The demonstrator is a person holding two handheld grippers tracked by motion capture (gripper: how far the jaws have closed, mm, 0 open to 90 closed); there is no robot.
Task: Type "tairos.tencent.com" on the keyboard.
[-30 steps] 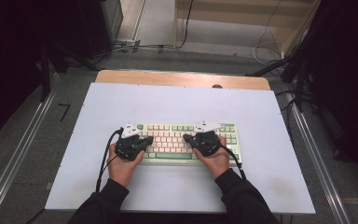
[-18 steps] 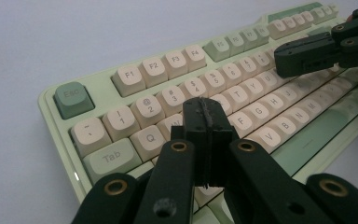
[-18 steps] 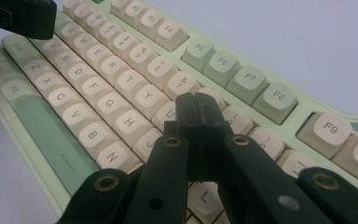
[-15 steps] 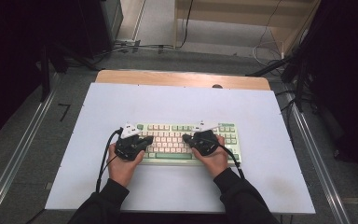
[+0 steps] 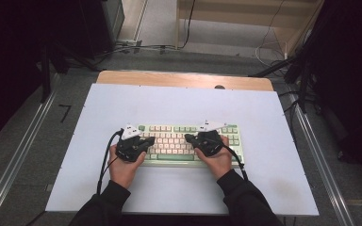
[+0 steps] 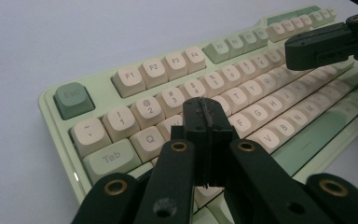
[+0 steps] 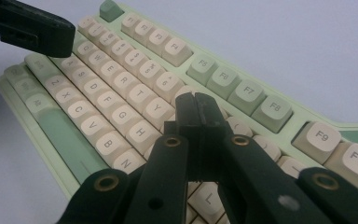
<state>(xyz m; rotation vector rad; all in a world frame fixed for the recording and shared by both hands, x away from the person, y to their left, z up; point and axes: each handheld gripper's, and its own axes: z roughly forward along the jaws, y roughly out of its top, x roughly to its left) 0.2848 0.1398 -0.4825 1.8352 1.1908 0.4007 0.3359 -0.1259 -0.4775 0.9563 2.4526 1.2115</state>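
Observation:
A pale green keyboard [image 5: 172,141] with cream keys lies on the white tabletop [image 5: 184,103]. A hand holds each black gripper over it. My left gripper [image 5: 152,140] points right over the keyboard's left half, and its jaws are shut with nothing between them. In the left gripper view its tips [image 6: 205,109] hover above the W and E keys of the keyboard [image 6: 154,70]. My right gripper [image 5: 187,137] points left over the right half, also shut and empty. Its tips [image 7: 196,105] sit above the keys near U and I on the keyboard [image 7: 242,93].
A wooden strip [image 5: 184,79] runs along the table's far edge. Metal rails [image 5: 23,155] flank the table on both sides. Cables lie on the floor [image 5: 136,47] behind it. Each gripper's cable [image 5: 106,157] trails back toward the person.

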